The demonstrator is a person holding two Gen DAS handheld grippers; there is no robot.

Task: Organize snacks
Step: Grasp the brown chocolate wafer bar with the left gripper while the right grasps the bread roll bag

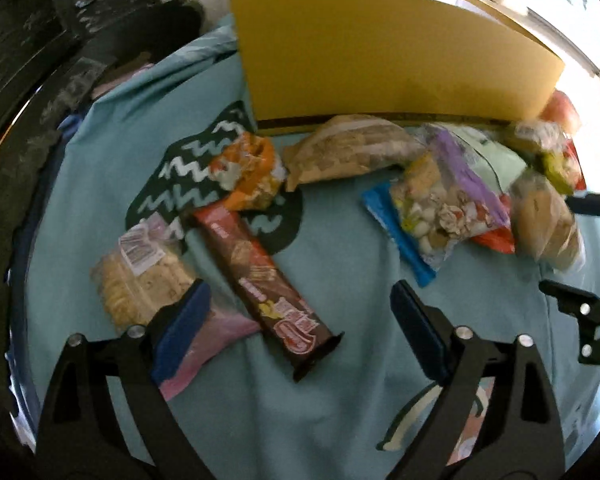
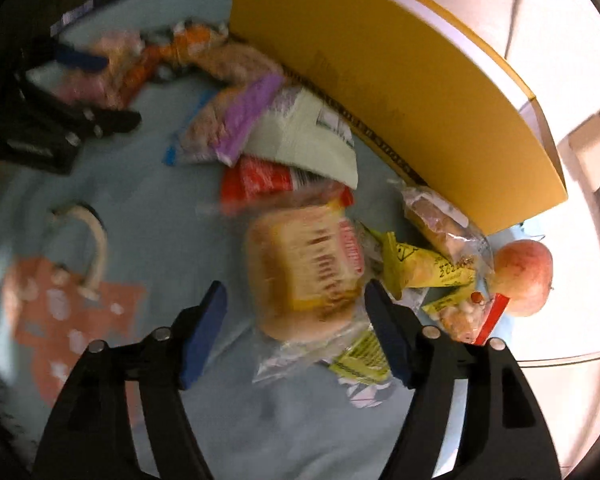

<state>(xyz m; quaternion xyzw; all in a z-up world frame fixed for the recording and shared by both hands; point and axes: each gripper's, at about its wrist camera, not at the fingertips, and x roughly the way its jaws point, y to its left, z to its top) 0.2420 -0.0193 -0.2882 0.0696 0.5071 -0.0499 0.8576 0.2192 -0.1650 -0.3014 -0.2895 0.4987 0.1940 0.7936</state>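
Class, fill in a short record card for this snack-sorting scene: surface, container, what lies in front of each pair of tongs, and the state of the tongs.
surface: teal cloth
container: yellow box, standing behind the snacks
left tongs: open, over the brown biscuit pack
right tongs: open, astride the bagged bread, pads not pressing
also present: apple beside the box
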